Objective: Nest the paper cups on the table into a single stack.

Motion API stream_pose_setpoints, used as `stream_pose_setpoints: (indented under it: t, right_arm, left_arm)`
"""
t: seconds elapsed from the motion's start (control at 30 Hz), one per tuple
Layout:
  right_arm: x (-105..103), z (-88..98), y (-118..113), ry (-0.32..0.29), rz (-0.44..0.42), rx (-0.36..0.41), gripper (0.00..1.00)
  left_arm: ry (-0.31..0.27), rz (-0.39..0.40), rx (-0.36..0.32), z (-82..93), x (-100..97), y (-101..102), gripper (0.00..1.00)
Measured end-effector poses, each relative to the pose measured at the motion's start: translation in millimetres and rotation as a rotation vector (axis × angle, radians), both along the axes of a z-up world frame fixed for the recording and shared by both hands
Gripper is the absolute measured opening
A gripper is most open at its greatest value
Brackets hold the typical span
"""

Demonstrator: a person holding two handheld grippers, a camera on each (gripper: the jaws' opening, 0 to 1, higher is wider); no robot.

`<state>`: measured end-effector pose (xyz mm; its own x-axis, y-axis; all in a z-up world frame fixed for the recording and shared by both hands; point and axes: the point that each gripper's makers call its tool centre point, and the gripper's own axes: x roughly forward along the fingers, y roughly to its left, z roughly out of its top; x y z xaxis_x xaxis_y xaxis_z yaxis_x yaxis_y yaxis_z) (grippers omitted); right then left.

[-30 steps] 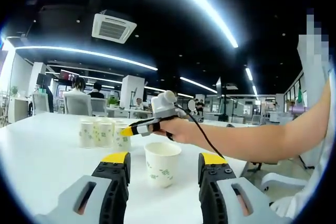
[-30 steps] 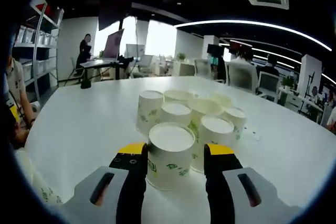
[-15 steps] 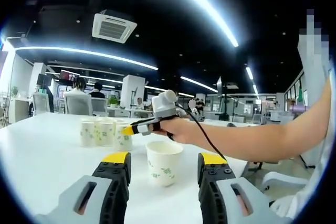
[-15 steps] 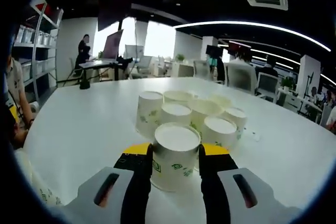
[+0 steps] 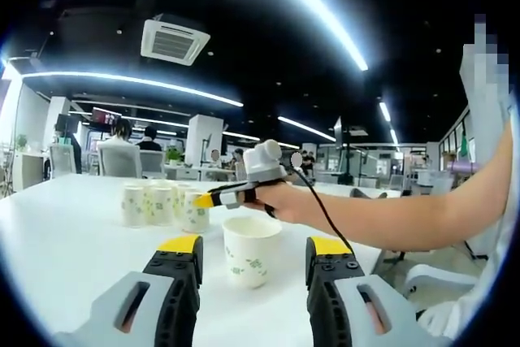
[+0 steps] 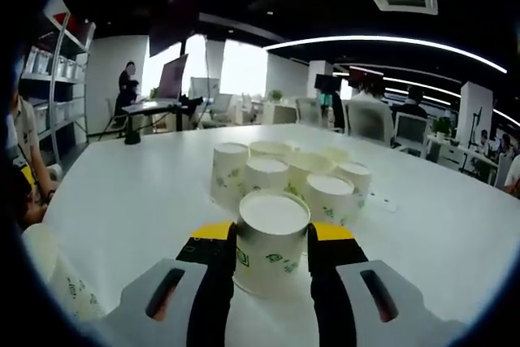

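The paper cups are white with a green leafy print, and the right tool [image 6: 272, 237] has its yellow-tipped jaws pressed against both sides of an upside-down cup [image 6: 270, 241], with the cluster of cups [image 6: 288, 175] standing bunched on the white tabletop [image 6: 130, 193] just beyond it. In the left gripper view, the left tool [image 5: 252, 249] is wide open and holds nothing, with a single upright cup [image 5: 251, 250] standing on the tabletop between and just beyond its jaw tips. Past that cup, a person's hand [image 5: 286, 200] holds the right tool out toward the cluster.
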<state>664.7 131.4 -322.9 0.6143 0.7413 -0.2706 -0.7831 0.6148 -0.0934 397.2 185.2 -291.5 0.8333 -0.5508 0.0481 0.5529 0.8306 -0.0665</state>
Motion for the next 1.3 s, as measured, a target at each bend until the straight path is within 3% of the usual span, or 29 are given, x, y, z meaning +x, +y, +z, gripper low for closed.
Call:
stream_pose_setpoints:
  t: [0.47, 0.77, 1.03, 1.3]
  right_arm:
    - [-20.0, 2.3, -17.5, -0.014, 0.017, 0.037, 0.37]
    - [-46.5, 30.2, -23.7, -0.047, 0.050, 0.126, 0.37]
    - [-112.9, 83.1, -24.8, -0.130, 0.137, 0.260, 0.37]
    - [-182.7, 120.4, -24.9, -0.191, 0.220, 0.362, 0.36]
  left_arm:
    - [0.000, -0.003, 0.007, -0.6, -1.1, -2.2, 0.54]
    - [0.000, 0.001, 0.005, -0.5, -0.8, 1.4, 0.54]
    - [-0.002, -0.002, 0.005, -0.2, -3.2, -0.5, 0.54]
    - [-0.007, -0.015, -0.006, 4.7, -7.4, -6.0, 0.53]
